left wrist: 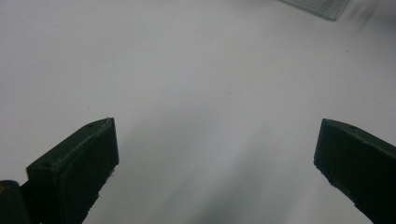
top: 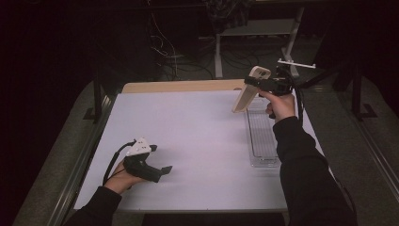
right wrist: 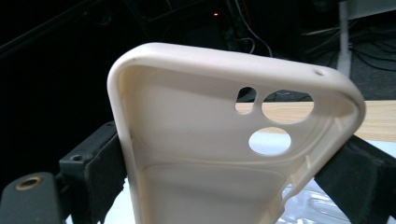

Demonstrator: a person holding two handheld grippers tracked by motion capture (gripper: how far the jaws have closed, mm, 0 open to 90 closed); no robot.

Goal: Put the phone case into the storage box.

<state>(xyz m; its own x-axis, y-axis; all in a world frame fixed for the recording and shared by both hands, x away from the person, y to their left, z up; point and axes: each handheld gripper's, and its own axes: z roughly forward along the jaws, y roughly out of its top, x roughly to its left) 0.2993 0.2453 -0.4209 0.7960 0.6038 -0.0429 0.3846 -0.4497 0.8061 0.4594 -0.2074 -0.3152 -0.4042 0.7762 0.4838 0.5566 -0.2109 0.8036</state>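
The right claw (top: 260, 85) holds a cream phone case (top: 248, 92) in the air over the far right of the bench (top: 188, 136), just above the far end of a clear plastic tray (top: 261, 136). In the right gripper view the jaws press on the case's (right wrist: 219, 140) two long side walls, its hollow inside facing the camera and the camera cut-outs at the top.

The case looks light and rubbery, a thin shell with soft rims. It will likely flex or bow if squeezed hard, and its smooth skin may slip or twist under a loose grip. The side walls near the middle, as gripped now, seem the best hold; the end with the cut-outs is weaker.

The left claw (top: 160, 170) rests on the near left of the bench, jaws wide apart with nothing between them.
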